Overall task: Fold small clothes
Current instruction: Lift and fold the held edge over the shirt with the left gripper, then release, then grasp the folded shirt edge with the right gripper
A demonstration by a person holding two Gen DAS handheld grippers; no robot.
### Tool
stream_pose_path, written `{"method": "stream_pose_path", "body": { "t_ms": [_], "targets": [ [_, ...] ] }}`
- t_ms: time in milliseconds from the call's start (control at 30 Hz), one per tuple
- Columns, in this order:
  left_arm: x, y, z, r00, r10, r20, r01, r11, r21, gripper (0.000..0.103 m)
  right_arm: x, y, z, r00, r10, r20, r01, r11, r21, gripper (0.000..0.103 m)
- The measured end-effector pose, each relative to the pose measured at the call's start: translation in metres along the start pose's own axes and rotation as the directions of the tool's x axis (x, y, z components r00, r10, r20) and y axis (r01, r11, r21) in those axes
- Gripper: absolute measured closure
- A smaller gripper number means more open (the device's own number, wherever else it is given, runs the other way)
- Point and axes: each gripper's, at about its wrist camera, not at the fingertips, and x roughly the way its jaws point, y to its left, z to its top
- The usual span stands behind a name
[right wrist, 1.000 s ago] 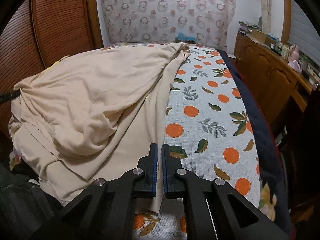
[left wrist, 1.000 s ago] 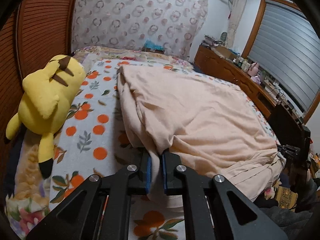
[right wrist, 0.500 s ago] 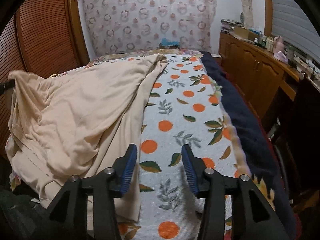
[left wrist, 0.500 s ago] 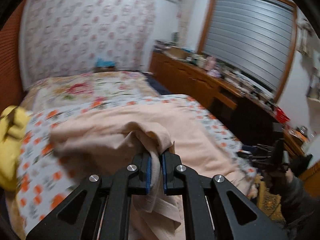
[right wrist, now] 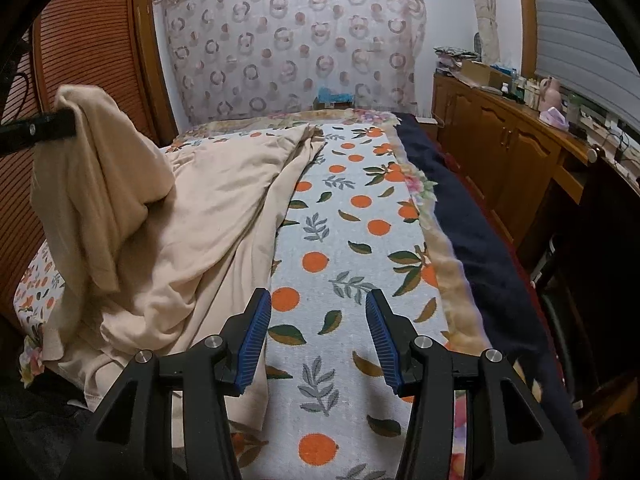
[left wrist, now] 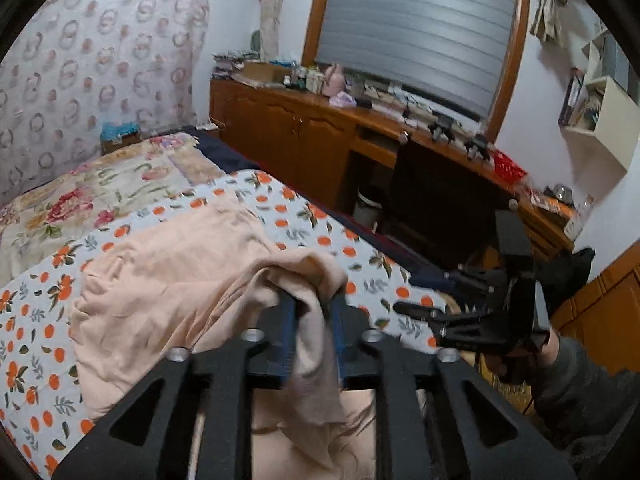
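Observation:
A peach garment lies spread on the orange-print bedspread. My left gripper is shut on a bunched edge of it and holds that edge lifted above the bed; a flap hangs down between the fingers. In the right wrist view the garment covers the left half of the bed and its lifted part hangs from the left gripper at far left. My right gripper is open and empty over the bedspread, just right of the garment's near edge. It also shows in the left wrist view.
A floral quilt lies at the head of the bed. A wooden dresser with clutter runs along the right wall, with a dark chair beside the bed. A dark blanket edges the bed's right side. A slatted wooden wardrobe stands left.
My left gripper has lifted the garment's edge and swung right across the bed. My right gripper has let go of the garment's edge and opened wide.

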Motion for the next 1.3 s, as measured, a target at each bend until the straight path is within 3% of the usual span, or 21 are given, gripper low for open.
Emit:
{"method": "stream_pose_path", "body": {
  "t_ms": [167,200,400,567,733,1033,1100,1300],
  "targets": [
    [-0.006,0.012,-0.009,0.999,0.048,0.025,-0.048,0.999,-0.02,0.024,0.005,-0.002,0.002,1.0,-0.005,-0.008,0.005,1.0,-0.003,0.052],
    [-0.013,0.019,-0.013,0.997,0.067,0.04,-0.065,0.997,-0.038,0.023,0.006,-0.002,0.004,1.0,-0.004,-0.007,0.004,1.0,-0.005,0.052],
    [-0.029,0.056,-0.035,0.982,0.182,0.052,-0.175,0.978,-0.118,0.022,0.012,0.014,0.019,1.0,0.029,0.01,-0.028,0.999,-0.045,0.052],
    [-0.05,0.087,-0.063,0.955,0.296,0.035,-0.285,0.942,-0.177,0.022,0.02,0.044,0.041,0.997,0.071,0.031,-0.067,0.992,-0.111,0.052],
    [-0.068,0.11,-0.083,0.932,0.362,0.027,-0.347,0.91,-0.228,0.023,0.034,0.082,0.066,0.988,0.147,0.048,-0.134,0.971,-0.197,0.052],
    [-0.089,0.128,-0.099,0.909,0.415,0.028,-0.393,0.879,-0.271,0.022,0.08,0.14,0.097,0.964,0.266,-0.005,-0.255,0.919,-0.299,0.052],
    [-0.092,0.131,-0.101,0.907,0.421,0.027,-0.398,0.874,-0.279,0.022,0.089,0.152,0.103,0.957,0.289,-0.025,-0.282,0.904,-0.321,0.045],
    [-0.098,0.14,-0.109,0.9,0.435,0.026,-0.408,0.863,-0.299,0.022,0.12,0.185,0.118,0.944,0.321,-0.079,-0.326,0.868,-0.375,0.043]
  ]
}}
